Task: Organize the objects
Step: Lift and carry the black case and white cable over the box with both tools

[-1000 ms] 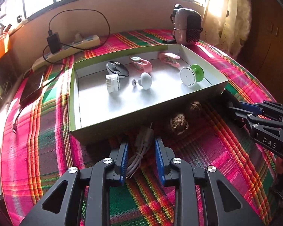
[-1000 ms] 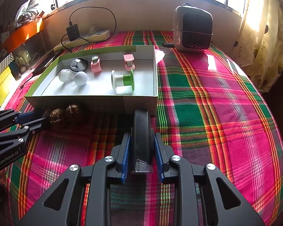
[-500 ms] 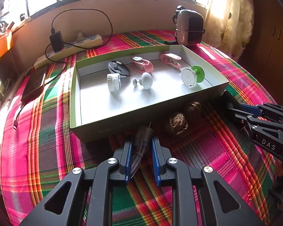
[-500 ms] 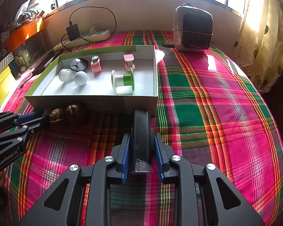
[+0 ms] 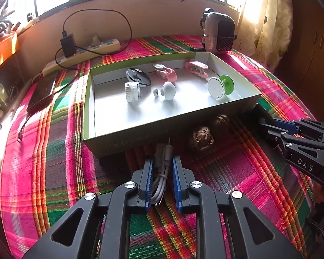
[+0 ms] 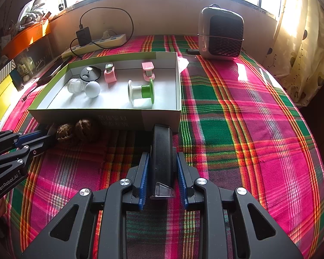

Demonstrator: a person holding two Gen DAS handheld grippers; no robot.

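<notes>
An open green-edged box (image 5: 88,99) on the plaid cloth holds a green-and-white spool (image 5: 220,85), a white knob (image 5: 168,89), a white cap (image 5: 131,91), a black disc (image 5: 138,76) and two pink clips. In front of the box, my left gripper (image 5: 162,157) is shut on a bundled grey cable (image 5: 162,172) whose plugs stick out past the fingertips. My right gripper (image 6: 163,157) is shut on a long black device (image 6: 162,151) that reaches to the box's front wall (image 6: 162,118). Two walnuts (image 6: 75,129) lie between the grippers, just beside the left gripper (image 6: 47,133).
A small heater (image 6: 220,36) stands at the back right. A power strip with a charger (image 6: 97,43) runs along the back wall. A dark phone (image 5: 42,92) lies left of the box. An orange tray (image 6: 26,36) and a curtain (image 6: 302,54) flank the table.
The left gripper's jaws have closed in on the grey cable bundle. The right gripper and its black device have not moved.
</notes>
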